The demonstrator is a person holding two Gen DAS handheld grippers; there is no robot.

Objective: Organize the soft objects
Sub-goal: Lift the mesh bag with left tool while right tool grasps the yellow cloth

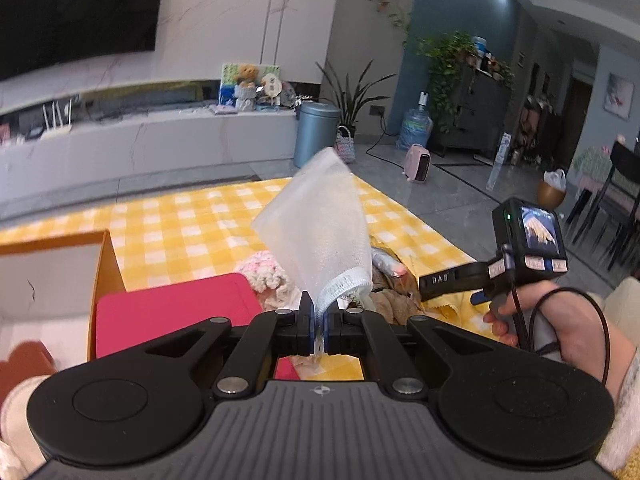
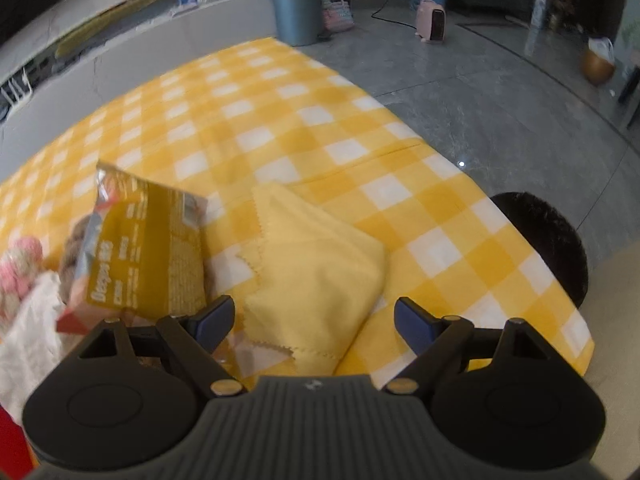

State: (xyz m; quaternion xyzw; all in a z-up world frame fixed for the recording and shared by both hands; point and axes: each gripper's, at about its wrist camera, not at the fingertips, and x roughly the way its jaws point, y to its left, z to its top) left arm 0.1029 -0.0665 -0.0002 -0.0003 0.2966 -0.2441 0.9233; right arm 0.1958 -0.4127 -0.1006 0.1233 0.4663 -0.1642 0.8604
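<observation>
White gauze, a thin mesh cloth (image 1: 320, 224) with a stitched hem, stands up from the left gripper (image 1: 317, 322), whose jaws are clenched on its lower corner; the cloth fans out toward twelve o'clock above the yellow-and-white checked tablecloth (image 1: 192, 224). Just behind the pinched corner, at about eleven o'clock from it, lies a pink and cream crocheted piece (image 1: 266, 274), and at three o'clock a brown plush item (image 1: 394, 300) rests among other soft things. At nine o'clock of the left gripper sits a red lid or box (image 1: 176, 312) beside an orange-walled cardboard box (image 1: 106, 264).

The right gripper (image 2: 314, 318) hangs with its jaws spread wide and nothing pinched between its blue pads (image 2: 412, 326); a folded yellow cloth (image 2: 316, 264) with pinked edges lies just under and ahead of them, toward twelve o'clock. At ten o'clock from that cloth a gold snack packet (image 2: 148, 252) tilts over the pile. In the left wrist view the person's hand (image 1: 560, 320) grips the right gripper's handle at three o'clock. Farther off on the grey floor stand a blue-grey bin (image 1: 316, 132) and a pink heater (image 1: 418, 162).
</observation>
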